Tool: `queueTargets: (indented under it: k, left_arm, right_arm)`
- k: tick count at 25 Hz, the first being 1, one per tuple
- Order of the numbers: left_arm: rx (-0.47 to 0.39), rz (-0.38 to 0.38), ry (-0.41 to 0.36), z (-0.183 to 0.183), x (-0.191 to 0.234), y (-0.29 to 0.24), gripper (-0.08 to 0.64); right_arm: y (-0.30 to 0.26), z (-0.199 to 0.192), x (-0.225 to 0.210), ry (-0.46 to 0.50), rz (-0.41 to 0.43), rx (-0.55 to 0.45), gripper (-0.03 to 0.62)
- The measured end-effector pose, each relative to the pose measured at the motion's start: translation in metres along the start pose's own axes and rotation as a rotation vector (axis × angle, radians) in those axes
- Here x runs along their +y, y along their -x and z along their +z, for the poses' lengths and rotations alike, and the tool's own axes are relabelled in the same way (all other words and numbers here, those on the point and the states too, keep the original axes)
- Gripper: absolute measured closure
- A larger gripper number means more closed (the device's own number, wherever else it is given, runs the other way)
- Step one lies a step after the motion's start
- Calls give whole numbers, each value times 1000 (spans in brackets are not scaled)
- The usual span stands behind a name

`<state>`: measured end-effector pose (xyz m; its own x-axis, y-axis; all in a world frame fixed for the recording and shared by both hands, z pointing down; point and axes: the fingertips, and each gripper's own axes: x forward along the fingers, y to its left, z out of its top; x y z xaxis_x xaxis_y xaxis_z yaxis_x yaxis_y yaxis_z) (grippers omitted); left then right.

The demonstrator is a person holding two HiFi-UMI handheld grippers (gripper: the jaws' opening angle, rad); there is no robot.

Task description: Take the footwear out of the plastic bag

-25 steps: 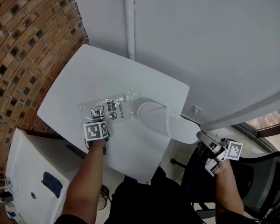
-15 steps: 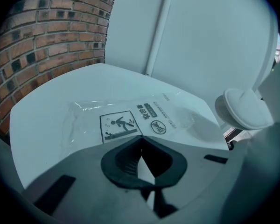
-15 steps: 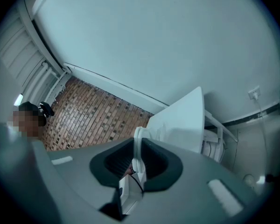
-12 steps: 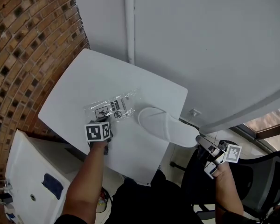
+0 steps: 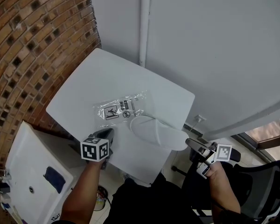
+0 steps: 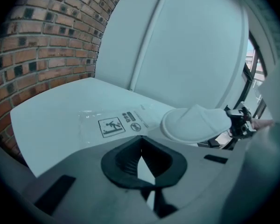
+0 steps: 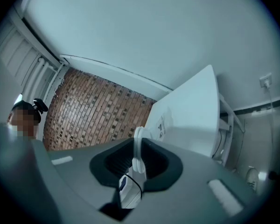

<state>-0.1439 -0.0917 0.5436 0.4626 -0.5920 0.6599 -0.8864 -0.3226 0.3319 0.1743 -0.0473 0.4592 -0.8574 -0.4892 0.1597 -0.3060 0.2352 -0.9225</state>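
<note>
A white slipper (image 5: 156,132) lies on the white table (image 5: 93,85), its heel out past the right edge. My right gripper (image 5: 191,144) is shut on that heel; in the right gripper view the slipper's white rim (image 7: 138,146) stands between the jaws. The clear plastic bag (image 5: 122,110) with black print lies flat to the slipper's left, its open end at the toe; whether the toe is still inside I cannot tell. My left gripper (image 5: 107,134) hangs above the near table edge, off the bag, jaws shut on nothing. The left gripper view shows the bag (image 6: 113,125) and the slipper (image 6: 196,124) ahead of the left gripper (image 6: 141,146).
A brick wall (image 5: 23,41) runs along the table's left side. A white cabinet (image 5: 32,171) stands at the lower left, a black office chair (image 5: 266,185) at the lower right. A white pipe (image 5: 144,22) climbs the grey wall behind the table.
My left gripper has lifted off the bag and drawn back toward the near edge. The right gripper has shifted left with the slipper, whose toe now sits nearer than the bag's end.
</note>
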Motion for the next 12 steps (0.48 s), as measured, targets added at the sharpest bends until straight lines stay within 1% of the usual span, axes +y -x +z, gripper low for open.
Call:
queueTargets:
  k: [2, 5, 9, 10, 12]
  left_arm:
    - [11, -13, 6, -21, -7, 21, 554]
    - [27, -8, 40, -53, -12, 48, 554]
    - [83, -1, 75, -101, -27, 63, 554]
    - [88, -7, 82, -108, -34, 64, 554]
    - [73, -20, 97, -113, -48, 66, 554]
  right_arm:
    - [-16, -12, -4, -20, 19, 70, 537]
    - [-40, -28, -10, -39, 37, 186, 537]
    - [-68, -50, -14, -42, 76, 351, 535]
    - [-73, -54, -16, -46, 82, 386, 535]
    - [-84, -60, -21, -54, 84, 440, 535]
